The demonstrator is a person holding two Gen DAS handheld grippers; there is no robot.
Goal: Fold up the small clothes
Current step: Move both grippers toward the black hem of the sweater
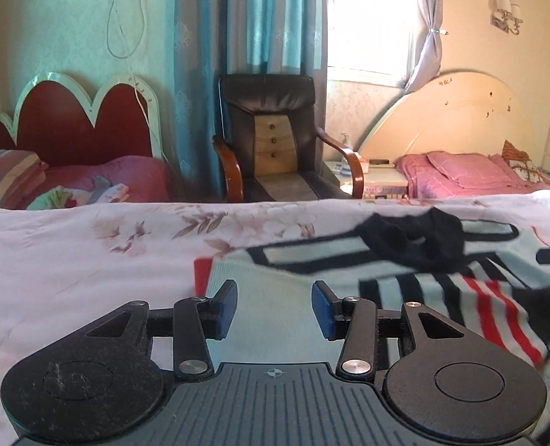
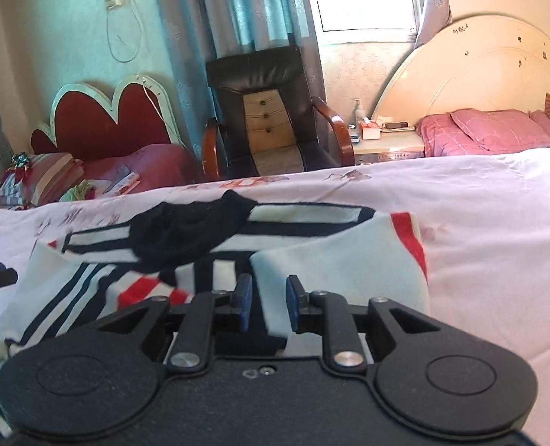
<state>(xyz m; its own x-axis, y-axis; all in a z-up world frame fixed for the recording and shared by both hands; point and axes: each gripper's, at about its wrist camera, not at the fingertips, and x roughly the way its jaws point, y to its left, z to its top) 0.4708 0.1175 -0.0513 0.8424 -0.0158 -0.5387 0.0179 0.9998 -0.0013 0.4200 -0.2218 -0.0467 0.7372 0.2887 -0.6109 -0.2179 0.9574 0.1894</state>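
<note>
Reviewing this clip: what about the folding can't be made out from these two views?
- Striped garment, left wrist view: right part smeared by motion blur and cut by the frame edge.
- Its near hem, right wrist view: hidden under the right hand-held gripper body; whether the pads touch cloth is unclear.
- Black piece on top: collar or separate item, too blurred to tell.
- Left hand-held gripper: jaws apart, nothing between them.
</note>
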